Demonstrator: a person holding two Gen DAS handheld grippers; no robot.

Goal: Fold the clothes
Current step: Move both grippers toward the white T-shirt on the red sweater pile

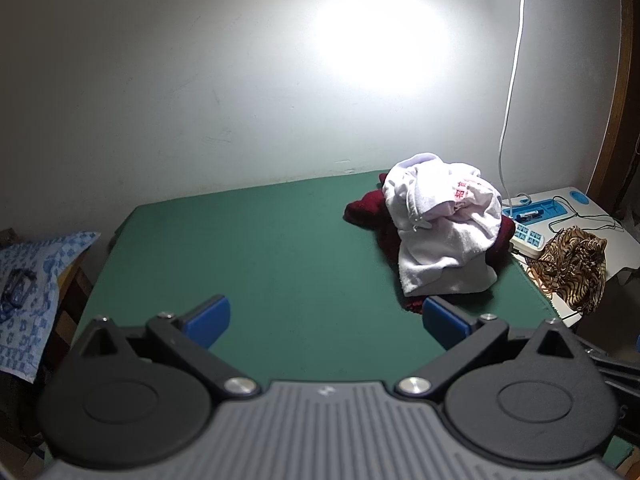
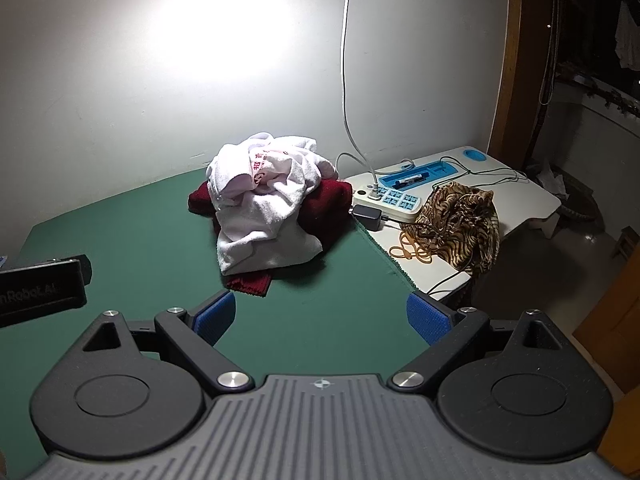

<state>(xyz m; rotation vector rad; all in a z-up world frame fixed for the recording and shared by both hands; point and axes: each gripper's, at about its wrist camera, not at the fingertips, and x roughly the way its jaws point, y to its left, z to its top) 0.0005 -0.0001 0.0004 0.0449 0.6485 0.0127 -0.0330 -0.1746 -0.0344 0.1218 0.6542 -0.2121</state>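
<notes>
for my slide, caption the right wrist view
Open tongs face a crumpled white garment atop dark red cloth on a green table.

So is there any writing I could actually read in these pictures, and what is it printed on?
"n Robot AI", partly cut off by the picture's edge: on the side of the left gripper, seen from the right wrist camera.
Red printed characters on the white garment: crumpled into folds, not readable.
Keys of the blue and white device on the side table: too small to read.
Nothing else carries legible text.
</notes>
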